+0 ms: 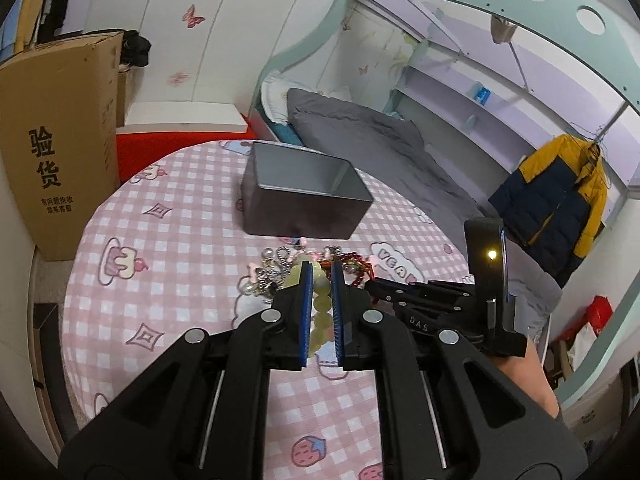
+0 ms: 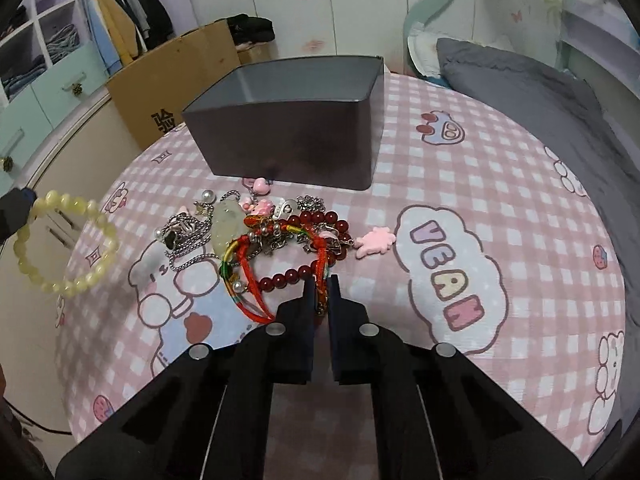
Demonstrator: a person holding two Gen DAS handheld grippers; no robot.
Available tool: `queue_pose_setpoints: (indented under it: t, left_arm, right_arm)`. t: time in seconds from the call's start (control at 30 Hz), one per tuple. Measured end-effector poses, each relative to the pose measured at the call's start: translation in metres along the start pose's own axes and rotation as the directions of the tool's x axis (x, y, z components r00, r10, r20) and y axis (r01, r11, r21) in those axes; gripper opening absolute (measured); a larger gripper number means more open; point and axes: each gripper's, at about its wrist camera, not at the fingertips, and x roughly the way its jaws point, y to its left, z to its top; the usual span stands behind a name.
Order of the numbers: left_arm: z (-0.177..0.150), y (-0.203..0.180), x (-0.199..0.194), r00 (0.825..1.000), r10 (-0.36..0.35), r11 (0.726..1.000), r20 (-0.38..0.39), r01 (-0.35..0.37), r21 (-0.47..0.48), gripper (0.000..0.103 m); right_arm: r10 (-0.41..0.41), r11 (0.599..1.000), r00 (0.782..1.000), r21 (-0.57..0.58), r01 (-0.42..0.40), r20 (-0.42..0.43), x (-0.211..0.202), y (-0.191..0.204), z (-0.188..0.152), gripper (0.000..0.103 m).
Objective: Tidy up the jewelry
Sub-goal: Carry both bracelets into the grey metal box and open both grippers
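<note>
My left gripper point(image 1: 322, 276) is shut on a pale yellow bead bracelet point(image 1: 322, 308) and holds it above the table. In the right wrist view that bracelet point(image 2: 80, 280) hangs in the air off the table's left side, below the left gripper's fingertips point(image 2: 18, 210). A tangled jewelry pile point(image 2: 260, 232) of chains, pearls, charms and dark red beads point(image 2: 288, 278) lies in front of an open grey box point(image 2: 288, 140). At the pile's near edge my right gripper point(image 2: 321, 286) is shut on a red woven cord bracelet point(image 2: 320, 266). The box point(image 1: 280, 216) looks empty inside.
The round table has a pink checked cartoon cloth point(image 2: 460, 152). A pink star charm point(image 2: 374, 242) lies right of the pile. A cardboard carton point(image 1: 60, 152) stands left of the table, and a bed with grey bedding point(image 1: 380, 140) behind it. A person's forearm point(image 1: 524, 376) shows at the right.
</note>
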Motion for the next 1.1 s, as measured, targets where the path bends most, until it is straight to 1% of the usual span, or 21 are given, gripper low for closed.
queue_pose_setpoints:
  t: [0.1, 0.3, 0.4, 0.47, 0.53, 0.6, 0.67, 0.7, 0.77, 0.8, 0.87, 0.93, 1.03, 1.1]
  left_arm:
    - [0.008, -0.008, 0.005, 1.000, -0.027, 0.999, -0.001, 0.027, 0.018, 0.009]
    - [0.036, -0.024, 0.015, 0.996, -0.088, 0.995, 0.003, 0.088, 0.049, 0.009]
    - [0.054, -0.031, 0.020, 0.994, -0.111, 0.992, 0.015, 0.110, 0.068, 0.009]
    - [0.067, -0.036, 0.025, 0.993, -0.113, 0.990, 0.023, 0.111, 0.085, 0.009]
    - [0.083, -0.036, 0.033, 0.994, -0.107, 0.990, 0.035, 0.103, 0.091, 0.009]
    - [0.096, -0.033, 0.045, 0.995, -0.091, 0.992, 0.038, 0.087, 0.088, 0.009]
    - [0.106, -0.028, 0.058, 0.997, -0.065, 0.994, 0.042, 0.061, 0.090, 0.009]
    - [0.112, -0.024, 0.069, 0.998, -0.051, 0.995, 0.034, 0.048, 0.083, 0.009]
    - [0.117, -0.017, 0.084, 0.999, -0.045, 0.997, 0.021, 0.044, 0.069, 0.009]
    - [0.119, -0.012, 0.093, 0.999, -0.029, 0.998, 0.018, 0.027, 0.064, 0.009]
    - [0.122, -0.004, 0.113, 0.999, -0.028, 0.999, -0.018, 0.029, 0.037, 0.009]
    - [0.121, 0.001, 0.128, 0.999, -0.011, 0.999, -0.044, 0.013, 0.040, 0.009]
    - [0.117, 0.010, 0.146, 0.996, -0.006, 1.000, -0.086, 0.009, 0.028, 0.009]
    - [0.113, 0.012, 0.158, 0.993, 0.015, 0.999, -0.118, -0.011, 0.037, 0.009]
  right_arm:
    - [0.009, 1.000, 0.999, -0.005, -0.008, 0.038, -0.017, -0.001, 0.003, 0.004]
    - [0.073, 0.997, 0.987, -0.008, -0.072, 0.143, -0.064, -0.004, 0.022, 0.004]
    - [0.102, 0.995, 0.975, -0.005, -0.103, 0.199, -0.081, -0.008, 0.041, 0.004]
    - [0.114, 0.993, 0.967, -0.004, -0.117, 0.228, -0.086, -0.010, 0.056, 0.003]
    - [0.111, 0.994, 0.960, -0.004, -0.113, 0.257, -0.086, -0.009, 0.073, 0.003]
    - [0.111, 0.993, 0.955, 0.002, -0.116, 0.274, -0.079, -0.010, 0.088, 0.003]
    - [0.098, 0.994, 0.956, 0.010, -0.105, 0.278, -0.065, -0.013, 0.101, 0.003]
    - [0.097, 0.994, 0.956, 0.013, -0.104, 0.278, -0.058, -0.014, 0.106, 0.003]
    - [0.104, 0.993, 0.957, 0.024, -0.115, 0.272, -0.042, -0.016, 0.114, 0.003]
    - [0.096, 0.994, 0.959, 0.031, -0.108, 0.266, -0.035, -0.017, 0.117, 0.003]
    - [0.100, 0.992, 0.962, 0.046, -0.116, 0.253, -0.019, -0.019, 0.120, 0.004]
    - [0.113, 0.990, 0.966, 0.060, -0.131, 0.234, -0.006, -0.021, 0.123, 0.004]
    - [0.131, 0.986, 0.968, 0.070, -0.149, 0.212, 0.007, -0.021, 0.124, 0.004]
    - [0.136, 0.986, 0.973, 0.074, -0.152, 0.189, 0.015, -0.020, 0.123, 0.004]
